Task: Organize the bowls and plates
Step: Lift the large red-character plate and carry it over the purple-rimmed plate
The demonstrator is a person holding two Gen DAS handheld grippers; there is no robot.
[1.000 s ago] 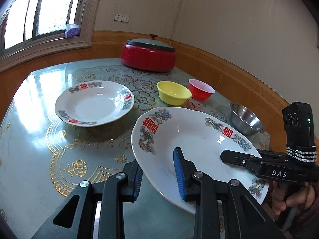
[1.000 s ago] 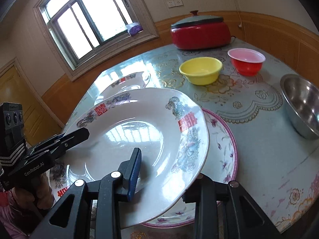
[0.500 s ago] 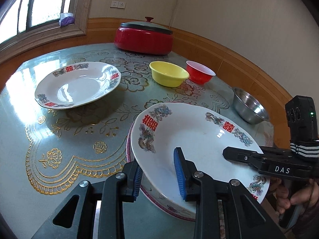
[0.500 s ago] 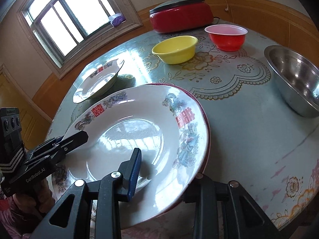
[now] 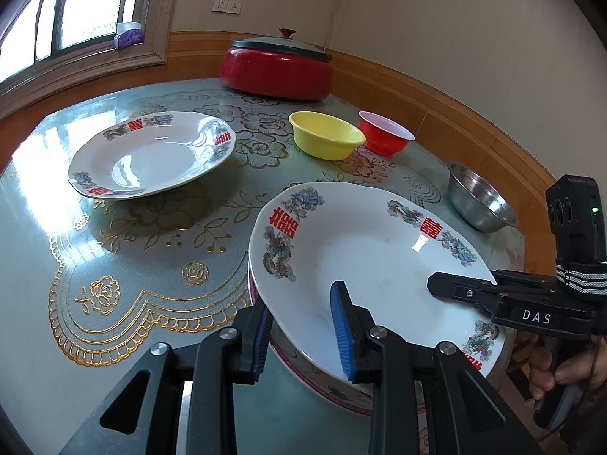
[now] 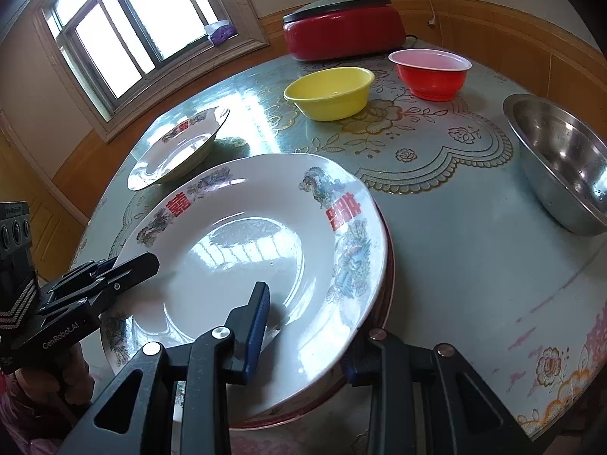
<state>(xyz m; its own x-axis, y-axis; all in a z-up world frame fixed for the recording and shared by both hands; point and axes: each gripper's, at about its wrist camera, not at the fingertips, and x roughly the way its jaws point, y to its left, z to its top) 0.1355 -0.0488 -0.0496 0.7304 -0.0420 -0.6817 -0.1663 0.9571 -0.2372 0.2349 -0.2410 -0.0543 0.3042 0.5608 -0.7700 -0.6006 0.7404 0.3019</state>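
A large white plate [image 5: 371,258] with red characters and a floral rim lies on top of a pink-rimmed plate [image 5: 303,371] at the near edge of the table. My left gripper [image 5: 301,335] is shut on the plate's near rim, one blue pad inside the dish and one under it. From the other side my right gripper [image 6: 307,341] is shut on the same plate [image 6: 250,250]; its lower finger is hidden under the rim. Each gripper shows in the other's view, the right gripper [image 5: 455,292] and the left gripper [image 6: 140,265]. A sliver of the pink-rimmed plate [image 6: 387,265] shows beneath.
A second white plate [image 5: 151,155] sits at the far left. A yellow bowl [image 5: 326,140] and a red bowl [image 5: 385,138] stand mid-table, with a steel bowl [image 5: 480,204] at the right edge. A red lidded pot [image 5: 277,68] stands at the back by the wall.
Both grippers have sunk with the white plate, bringing it down from above the table onto the pink-rimmed plate. The jaws have kept their grip.
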